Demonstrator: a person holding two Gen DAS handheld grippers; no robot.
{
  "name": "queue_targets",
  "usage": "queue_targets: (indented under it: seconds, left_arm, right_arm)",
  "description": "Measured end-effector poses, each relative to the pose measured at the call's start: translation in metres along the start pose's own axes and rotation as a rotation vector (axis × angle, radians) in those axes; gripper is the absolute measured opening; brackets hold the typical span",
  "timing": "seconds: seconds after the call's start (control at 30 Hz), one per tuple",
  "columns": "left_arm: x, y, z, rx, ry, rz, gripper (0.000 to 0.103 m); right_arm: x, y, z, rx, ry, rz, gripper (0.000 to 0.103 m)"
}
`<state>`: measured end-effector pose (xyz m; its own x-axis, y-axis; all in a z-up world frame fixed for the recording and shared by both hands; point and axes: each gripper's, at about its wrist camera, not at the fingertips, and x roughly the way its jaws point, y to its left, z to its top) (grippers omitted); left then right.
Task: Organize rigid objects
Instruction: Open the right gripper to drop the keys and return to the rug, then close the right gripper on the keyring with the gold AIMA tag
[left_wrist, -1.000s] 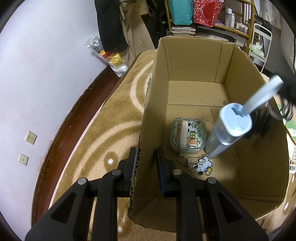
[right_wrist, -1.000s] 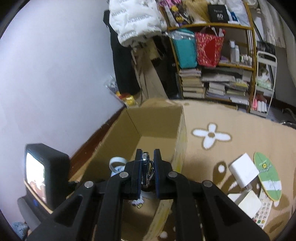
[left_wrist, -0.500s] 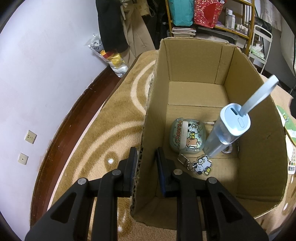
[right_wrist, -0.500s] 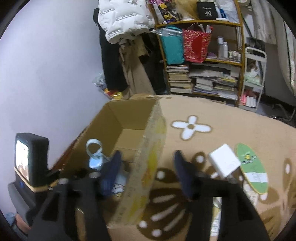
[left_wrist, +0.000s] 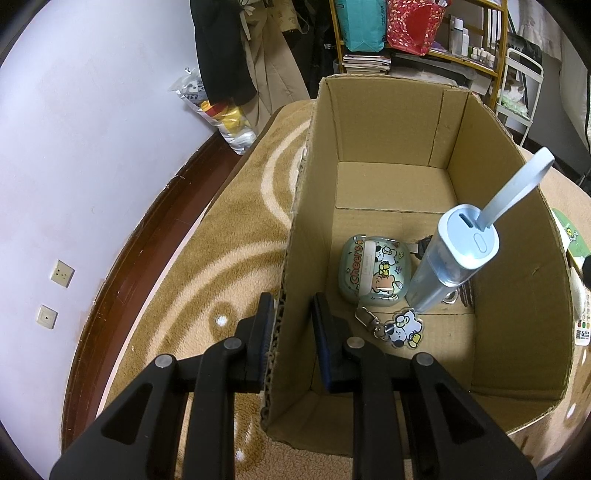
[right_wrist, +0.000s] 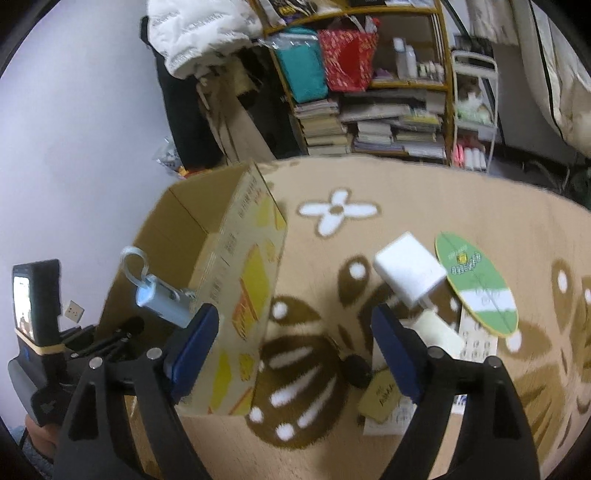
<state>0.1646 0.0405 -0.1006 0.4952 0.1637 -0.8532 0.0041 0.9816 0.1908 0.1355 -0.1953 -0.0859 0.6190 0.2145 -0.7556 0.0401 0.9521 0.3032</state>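
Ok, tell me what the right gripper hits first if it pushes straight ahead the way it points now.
Probably the patterned rug: the open right gripper points down at bare carpet between the cardboard box and the white block. Depth is unclear, but nothing stands between its fingers.

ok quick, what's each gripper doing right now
Left gripper: shut on the cardboard box wall.
Right gripper: open, holding nothing.

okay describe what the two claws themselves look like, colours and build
Both are matte black plastic linkages with silver pivot pins. The right claw has two flat fingers faced with blue pads. The left claw has the same build, its pads showing dark blue edges. No cables, markings or sleeves show.
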Motion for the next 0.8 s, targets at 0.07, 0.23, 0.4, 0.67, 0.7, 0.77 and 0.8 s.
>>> queue_targets:
  seconds: [0.07, 0.23, 0.4, 0.67, 0.7, 0.77, 0.8]
  left_arm:
    - [0.0, 0.0, 0.0, 0.0, 0.0, 0.0, 0.021]
    - [0.0, 0.0, 0.0, 0.001, 0.0, 0.001, 0.021]
    - [0.0, -0.001, 0.0, 0.003, -0.001, 0.001, 0.021]
    - [0.001, -0.001, 0.0, 0.004, -0.002, 0.003, 0.021]
    - [0.001, -0.001, 0.0, 0.004, -0.002, 0.003, 0.021]
    - [0.001, -0.001, 0.0, 0.004, -0.002, 0.003, 0.021]
    - [0.001, -0.001, 0.0, 0.005, -0.002, 0.003, 0.021]
  right_arm:
    - [0.005, -0.006, -0.004, 0.02, 0.031, -0.009, 0.089]
    - [0.015, -0.018, -0.009, 0.044, 0.093, -0.039, 0.089]
    - [0.028, -0.035, -0.014, 0.105, 0.165, -0.03, 0.069]
    - [0.04, -0.051, -0.022, 0.177, 0.242, -0.058, 0.049]
    - [0.042, -0.053, -0.022, 0.178, 0.247, -0.06, 0.049]
    - [0.042, -0.054, -0.023, 0.174, 0.251, -0.073, 0.043]
    - [0.042, -0.055, -0.023, 0.182, 0.249, -0.079, 0.043]
